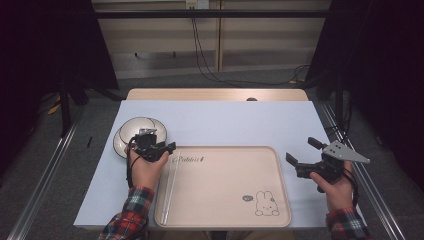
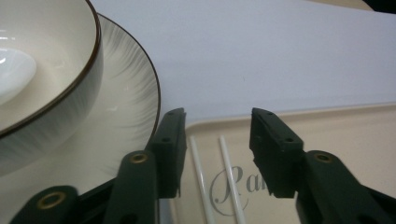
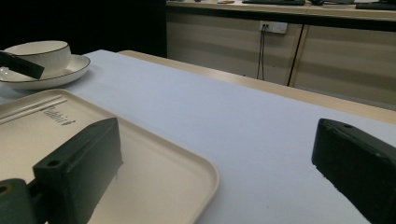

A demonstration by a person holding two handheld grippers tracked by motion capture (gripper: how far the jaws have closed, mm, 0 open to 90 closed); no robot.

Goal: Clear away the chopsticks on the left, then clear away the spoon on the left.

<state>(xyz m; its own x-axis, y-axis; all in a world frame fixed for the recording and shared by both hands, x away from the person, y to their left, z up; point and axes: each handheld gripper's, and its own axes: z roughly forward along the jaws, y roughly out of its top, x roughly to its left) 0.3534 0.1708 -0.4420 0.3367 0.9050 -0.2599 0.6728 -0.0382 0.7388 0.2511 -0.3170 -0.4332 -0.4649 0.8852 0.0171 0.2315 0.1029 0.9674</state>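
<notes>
Two thin white chopsticks [image 2: 201, 177] lie side by side along the left edge of a beige tray [image 1: 282, 185] printed with a rabbit. My left gripper [image 2: 217, 116] hangs just over their far ends; its jaws stand apart on either side of the sticks without pressing them. From above, the left gripper [image 1: 159, 145] sits at the tray's far left corner, the chopsticks [image 1: 170, 185] running back toward the person. A cream bowl [image 2: 56, 70] with a dark rim stands on a matching plate [image 2: 126, 93] just left of it. My right gripper [image 1: 303, 150] is open and empty beside the tray's right edge.
The tray rests on a white table cover [image 1: 225, 125] over a wooden table. The bowl [image 1: 132, 127] and plate [image 1: 120, 142] sit at the left, something white inside the bowl. In the right gripper view, the tray's near corner [image 3: 187, 177] lies under the right gripper [image 3: 217, 140].
</notes>
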